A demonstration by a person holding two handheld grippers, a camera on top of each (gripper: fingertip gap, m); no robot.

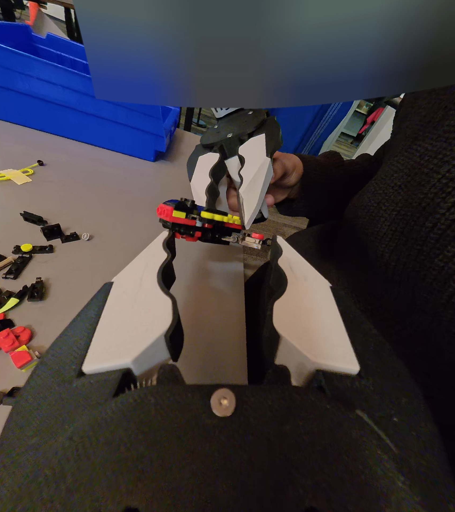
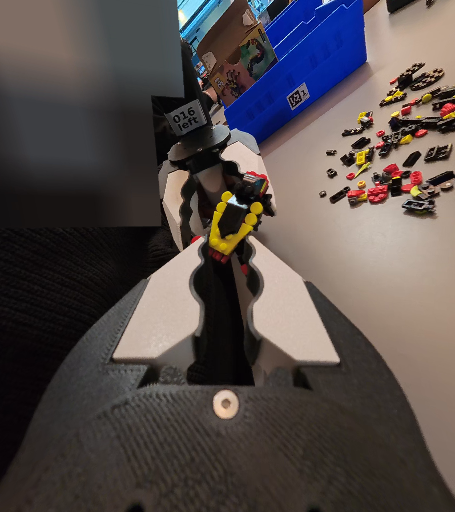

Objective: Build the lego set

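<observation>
My right gripper (image 2: 226,249) is shut on a small brick model (image 2: 234,221) in black, yellow and red, gripping its yellow wedge end and holding it above the table edge. In the left wrist view the right gripper (image 1: 227,219) comes down from above onto the model (image 1: 201,221), which lies crosswise with a small silver and red part (image 1: 254,239) at its right end. My left gripper (image 1: 222,238) is open wide, its fingertips (image 1: 169,238) just under and beside the model; its pads do not press on it. The left gripper also shows in the right wrist view (image 2: 220,221), open around the model's far end.
Loose black, red and yellow bricks (image 1: 7,299) lie on the grey table (image 1: 96,194), also in the right wrist view (image 2: 414,155). Blue bins (image 1: 54,97) stand at the back; one (image 2: 303,83) holds a printed cardboard box (image 2: 234,61). A black-sleeved arm (image 1: 387,221) is at the right. The tips of both grippers are at nearly the same place.
</observation>
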